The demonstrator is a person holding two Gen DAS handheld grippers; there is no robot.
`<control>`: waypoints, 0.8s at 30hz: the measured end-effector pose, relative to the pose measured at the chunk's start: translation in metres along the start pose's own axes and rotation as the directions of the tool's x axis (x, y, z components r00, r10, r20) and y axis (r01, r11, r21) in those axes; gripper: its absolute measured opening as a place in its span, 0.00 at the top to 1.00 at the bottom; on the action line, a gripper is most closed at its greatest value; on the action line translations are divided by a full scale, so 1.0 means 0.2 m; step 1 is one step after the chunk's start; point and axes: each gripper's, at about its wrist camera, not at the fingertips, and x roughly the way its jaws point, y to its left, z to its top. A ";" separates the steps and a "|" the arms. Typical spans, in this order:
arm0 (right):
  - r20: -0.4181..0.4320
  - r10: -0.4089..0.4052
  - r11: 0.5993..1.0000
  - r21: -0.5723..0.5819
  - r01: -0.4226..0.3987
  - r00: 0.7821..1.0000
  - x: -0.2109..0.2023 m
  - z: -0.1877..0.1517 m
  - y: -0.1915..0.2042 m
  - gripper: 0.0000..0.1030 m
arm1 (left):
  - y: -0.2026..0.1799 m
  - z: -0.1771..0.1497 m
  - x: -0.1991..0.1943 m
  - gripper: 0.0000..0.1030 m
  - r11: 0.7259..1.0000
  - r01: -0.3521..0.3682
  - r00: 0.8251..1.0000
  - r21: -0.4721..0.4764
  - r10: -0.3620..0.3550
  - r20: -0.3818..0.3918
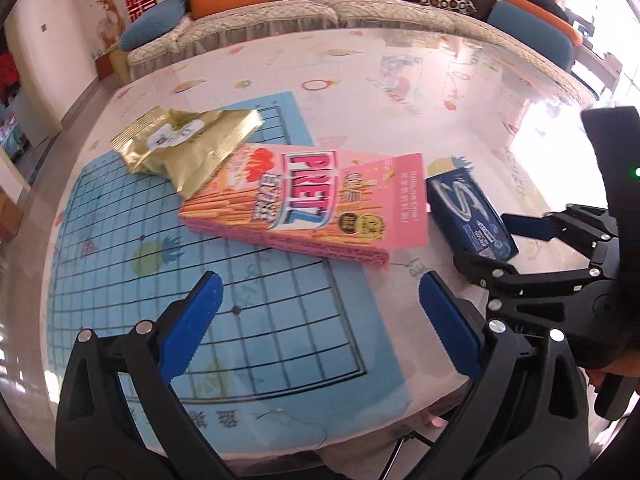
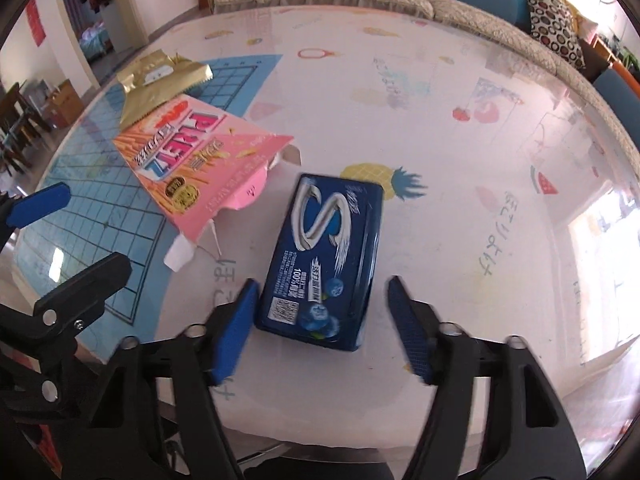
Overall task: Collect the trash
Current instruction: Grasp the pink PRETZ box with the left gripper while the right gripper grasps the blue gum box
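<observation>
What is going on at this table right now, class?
A person with two handheld grippers is clearing snack trash. The right gripper is open, its fingers either side of the near end of the blue gum box without gripping it. The left gripper hangs open before the pink Pretz box, which overlaps a gold wrapper.

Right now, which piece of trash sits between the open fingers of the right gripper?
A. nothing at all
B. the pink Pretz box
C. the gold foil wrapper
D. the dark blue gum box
D. In the right wrist view the dark blue gum box lies on the table with its near end between the spread blue pads of the right gripper; the pink Pretz box and gold foil wrapper lie farther off to the left.
</observation>
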 end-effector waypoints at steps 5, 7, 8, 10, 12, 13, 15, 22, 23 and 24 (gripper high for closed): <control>0.009 -0.005 1.000 0.010 0.005 1.000 0.00 0.00 -0.06 0.49 | -0.08 0.03 0.05 0.07 0.999 0.005 1.000 0.035 -0.005 -0.001; 0.014 0.012 0.999 0.035 -0.013 1.000 -0.01 0.00 -0.10 0.49 | -0.10 0.04 0.08 0.07 0.999 0.000 1.000 0.047 0.000 -0.002; 0.019 0.012 0.999 0.046 -0.013 1.000 -0.02 0.00 -0.13 0.49 | -0.12 0.05 0.09 0.07 0.998 -0.007 1.000 0.056 0.007 -0.003; 0.027 0.006 0.999 0.053 -0.007 1.000 -0.04 0.00 -0.17 0.49 | -0.13 0.06 0.12 0.10 0.998 -0.002 1.000 0.067 0.003 -0.007; 0.034 0.000 0.998 0.066 -0.002 0.999 -0.05 0.01 -0.20 0.49 | -0.15 0.08 0.16 0.14 0.997 0.003 1.000 0.075 -0.001 -0.016; 0.039 0.001 0.997 0.078 -0.004 0.999 -0.06 0.01 -0.23 0.49 | -0.17 0.09 0.18 0.14 0.996 -0.007 1.000 0.086 0.008 -0.019; 0.048 0.000 0.996 0.094 -0.005 0.999 -0.08 0.00 -0.28 0.49 | -0.19 0.10 0.21 0.21 0.994 -0.022 0.999 0.109 0.024 -0.021; 0.064 0.011 0.991 0.130 -0.019 0.998 -0.11 -0.01 -0.38 0.49 | -0.26 0.17 0.24 0.44 0.982 -0.079 0.997 0.170 0.079 0.005; 0.066 0.012 0.991 0.135 -0.021 0.998 -0.12 -0.01 -0.38 0.49 | -0.26 0.17 0.24 0.51 0.981 -0.084 0.996 0.176 0.084 0.006; 0.069 0.015 0.990 0.138 -0.024 0.998 -0.12 -0.02 -0.39 0.49 | -0.26 0.18 0.24 0.62 0.980 -0.083 0.997 0.182 0.083 0.011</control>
